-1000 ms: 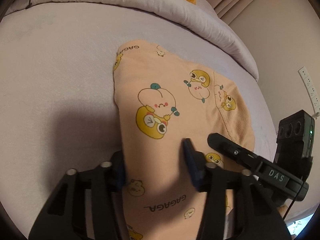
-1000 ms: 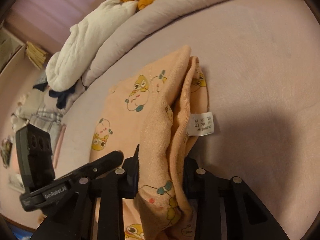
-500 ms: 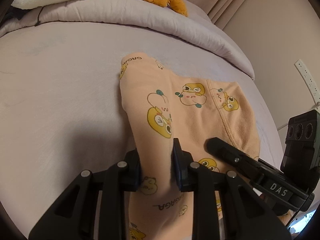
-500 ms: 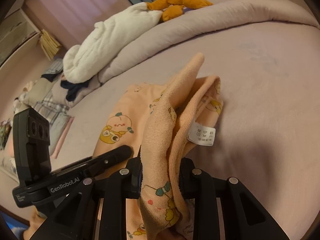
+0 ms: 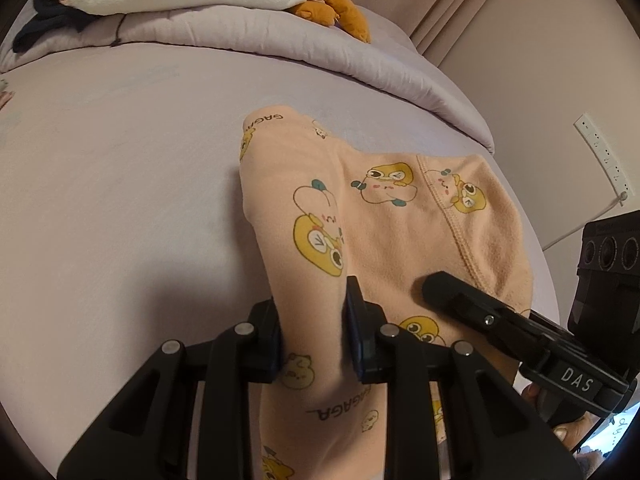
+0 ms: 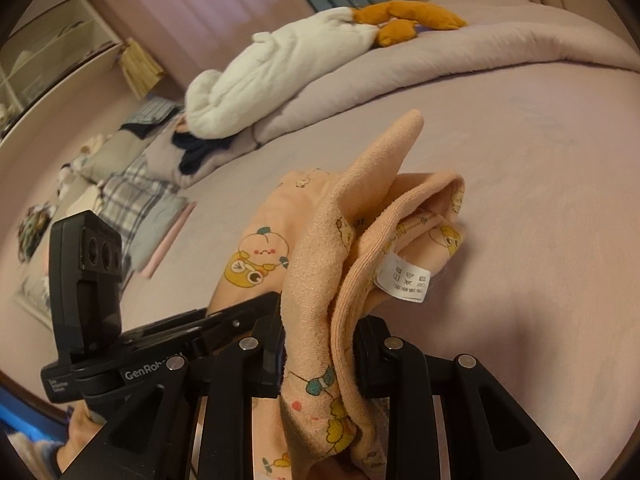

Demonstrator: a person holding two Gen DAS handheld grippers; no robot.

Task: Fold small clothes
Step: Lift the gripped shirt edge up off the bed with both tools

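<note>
A small peach garment (image 5: 400, 224) printed with yellow cartoon figures lies on the lilac bed (image 5: 120, 184). My left gripper (image 5: 314, 320) is shut on its left edge, and the cloth rises in a ridge between the pads. My right gripper (image 6: 318, 344) is shut on the ribbed waistband side of the garment (image 6: 360, 232), whose white care label (image 6: 404, 276) hangs out to the right. Both held edges are lifted off the bed while the far end still rests on it. Each view shows the other gripper beside it: the right gripper (image 5: 500, 320) and the left gripper (image 6: 192, 332).
A rolled lilac duvet (image 5: 280, 36) runs along the back of the bed, with a white plush blanket (image 6: 288, 64) and an orange plush toy (image 6: 408, 16) on it. Plaid and dark clothes (image 6: 136, 200) lie at the left. A wall with a power strip (image 5: 604, 156) stands at the right.
The left jaws closed onto the garment's left edge. Both grippers then rose and drew back together, lifting the near part of the garment so more of the bed's far end shows.
</note>
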